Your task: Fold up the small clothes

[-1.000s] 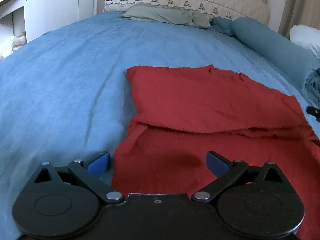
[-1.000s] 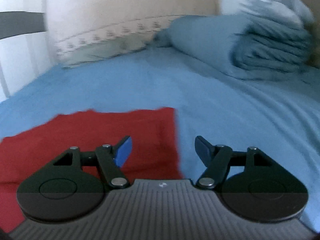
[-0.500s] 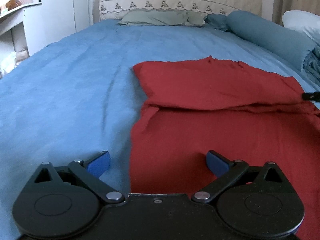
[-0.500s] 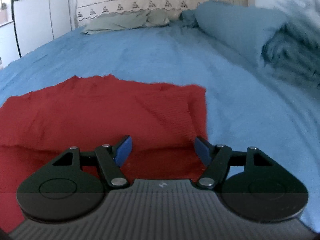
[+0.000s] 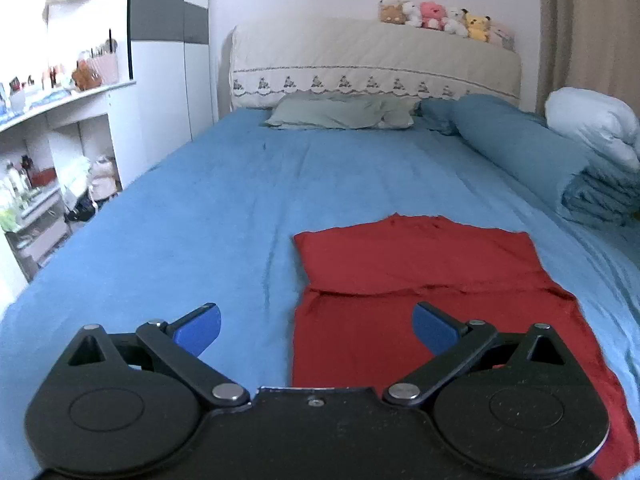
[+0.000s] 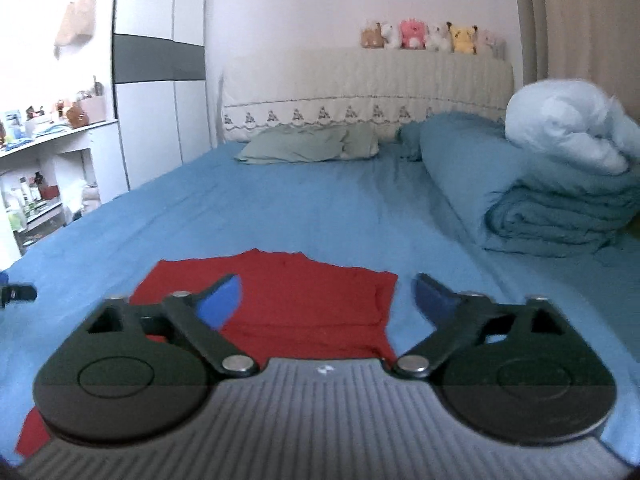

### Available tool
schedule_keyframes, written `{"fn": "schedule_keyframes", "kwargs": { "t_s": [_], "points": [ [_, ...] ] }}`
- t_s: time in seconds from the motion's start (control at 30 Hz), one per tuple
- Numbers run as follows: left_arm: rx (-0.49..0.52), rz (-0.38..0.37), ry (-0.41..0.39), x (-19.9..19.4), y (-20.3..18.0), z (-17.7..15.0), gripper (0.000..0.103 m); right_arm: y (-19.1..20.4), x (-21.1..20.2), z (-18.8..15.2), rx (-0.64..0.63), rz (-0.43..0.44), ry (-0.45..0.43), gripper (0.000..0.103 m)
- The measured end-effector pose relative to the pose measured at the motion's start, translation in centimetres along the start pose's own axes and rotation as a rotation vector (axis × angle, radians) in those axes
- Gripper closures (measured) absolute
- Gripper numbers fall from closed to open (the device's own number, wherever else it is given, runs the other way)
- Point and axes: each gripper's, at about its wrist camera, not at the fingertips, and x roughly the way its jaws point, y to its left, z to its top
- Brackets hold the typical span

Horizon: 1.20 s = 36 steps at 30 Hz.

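A red garment [image 5: 420, 276] lies flat on the blue bed sheet [image 5: 208, 220], its far part folded over towards me with the fold's edge across the middle. It also shows in the right wrist view [image 6: 304, 300]. My left gripper [image 5: 316, 326] is open and empty, raised above the garment's near left edge. My right gripper [image 6: 328, 300] is open and empty, raised above the garment's near right side. A dark bit of the left gripper [image 6: 16, 292] shows at the left edge of the right wrist view.
A rolled blue duvet [image 5: 532, 156] with a white quilt [image 5: 592, 124] on it lies along the right side of the bed. A grey-green pillow [image 5: 340, 110] lies at the headboard [image 5: 372, 60]. White shelves [image 5: 52, 128] stand to the left of the bed.
Both grippers have lifted up and drawn back from the garment, so more of the bed and room shows. The garment lies still, folded over. Both grippers stay open.
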Motion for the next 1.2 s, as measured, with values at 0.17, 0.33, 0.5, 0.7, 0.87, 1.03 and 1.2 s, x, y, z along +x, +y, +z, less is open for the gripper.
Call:
{"fn": "schedule_keyframes", "kwargs": {
  "t_s": [0.17,0.33,0.5,0.7,0.87,1.03,1.2],
  "points": [
    [-0.045,-0.015,0.032,-3.3,-0.1,-3.8,0.000,0.8,-6.2,-3.4,-0.038,-0.038,0.053,0.000],
    [-0.132,0.007,0.129,-4.1,0.2,-9.5,0.000,0.8,-9.2,-9.5,0.018,-0.047,0.165,0.000],
    [-0.132,-0.026,0.218,-2.3,0.1,-14.0,0.003,0.0,-9.4,-14.5,0.121,-0.080,0.216,0.000],
    [-0.211,-0.063,0.275,-0.3,1.1,-16.4,0.031,-1.0,-8.2,-18.6,0.229,-0.105,0.271,0.000],
    [-0.221,-0.063,0.246,-0.2,1.0,-16.4,0.044,-0.9,-7.0,-20.1,0.254,-0.102,0.338,0.009],
    [-0.195,-0.079,0.246,-0.2,0.5,-16.6,0.059,-1.1,-6.3,-21.1,0.291,-0.112,0.372,0.016],
    [-0.202,-0.092,0.271,0.0,0.5,-17.1,0.059,-1.4,-6.2,-21.2,0.315,-0.112,0.378,0.020]
  ]
}}
